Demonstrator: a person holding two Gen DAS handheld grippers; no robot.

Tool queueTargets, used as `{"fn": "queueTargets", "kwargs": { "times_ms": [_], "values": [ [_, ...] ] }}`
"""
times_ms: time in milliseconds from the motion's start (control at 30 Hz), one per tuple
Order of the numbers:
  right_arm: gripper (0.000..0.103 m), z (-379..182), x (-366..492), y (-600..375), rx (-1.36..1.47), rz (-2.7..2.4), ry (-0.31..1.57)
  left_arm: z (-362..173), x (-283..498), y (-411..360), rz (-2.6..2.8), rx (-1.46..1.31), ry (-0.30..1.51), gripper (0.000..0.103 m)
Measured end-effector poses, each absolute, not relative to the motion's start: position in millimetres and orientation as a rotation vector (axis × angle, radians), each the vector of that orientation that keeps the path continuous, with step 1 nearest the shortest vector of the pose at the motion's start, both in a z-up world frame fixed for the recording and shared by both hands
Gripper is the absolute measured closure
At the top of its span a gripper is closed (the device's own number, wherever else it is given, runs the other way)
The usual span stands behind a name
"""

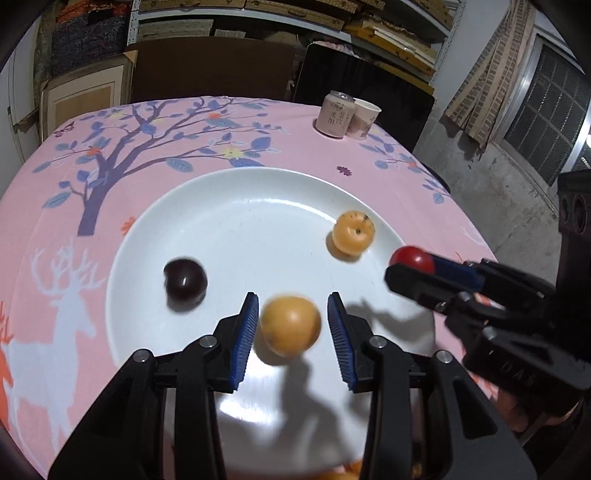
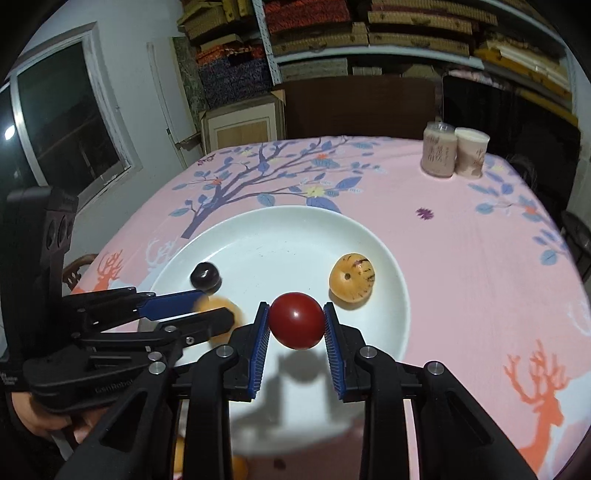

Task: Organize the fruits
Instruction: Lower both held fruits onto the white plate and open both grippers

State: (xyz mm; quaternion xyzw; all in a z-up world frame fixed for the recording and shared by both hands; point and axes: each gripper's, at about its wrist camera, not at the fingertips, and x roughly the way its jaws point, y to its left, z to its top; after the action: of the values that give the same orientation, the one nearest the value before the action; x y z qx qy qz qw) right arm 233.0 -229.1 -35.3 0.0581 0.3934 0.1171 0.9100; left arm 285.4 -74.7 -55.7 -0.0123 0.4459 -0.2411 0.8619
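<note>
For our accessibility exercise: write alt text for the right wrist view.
The right gripper clamps a red fruit above a white plate holding a dark fruit and a speckled orange fruit. The left gripper brings another orange fruit.

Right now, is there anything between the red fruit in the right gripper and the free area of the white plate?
Nothing visible blocks it. The red fruit, held in the right gripper, hangs over the white plate, with bare plate below and ahead. The spotted orange fruit lies to its right, the dark fruit to its left.

Pale can touching paper cup, pink deer-print tablecloth, stacked shelves
</note>
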Motion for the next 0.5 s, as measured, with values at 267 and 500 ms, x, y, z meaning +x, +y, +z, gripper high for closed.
{"fn": "queueTargets", "kwargs": {
  "times_ms": [267,500],
  "values": [
    [0.047,-38.3,249.4,-247.9,0.239,0.234,0.802,-45.6,305.8,-65.7,-0.451,-0.057,0.912,0.056],
    [0.047,-17.2,181.1,-247.6,0.183,0.230,0.748,-18.4,229.8,-25.8,-0.468,-0.058,0.819,0.036]
  ]
}}
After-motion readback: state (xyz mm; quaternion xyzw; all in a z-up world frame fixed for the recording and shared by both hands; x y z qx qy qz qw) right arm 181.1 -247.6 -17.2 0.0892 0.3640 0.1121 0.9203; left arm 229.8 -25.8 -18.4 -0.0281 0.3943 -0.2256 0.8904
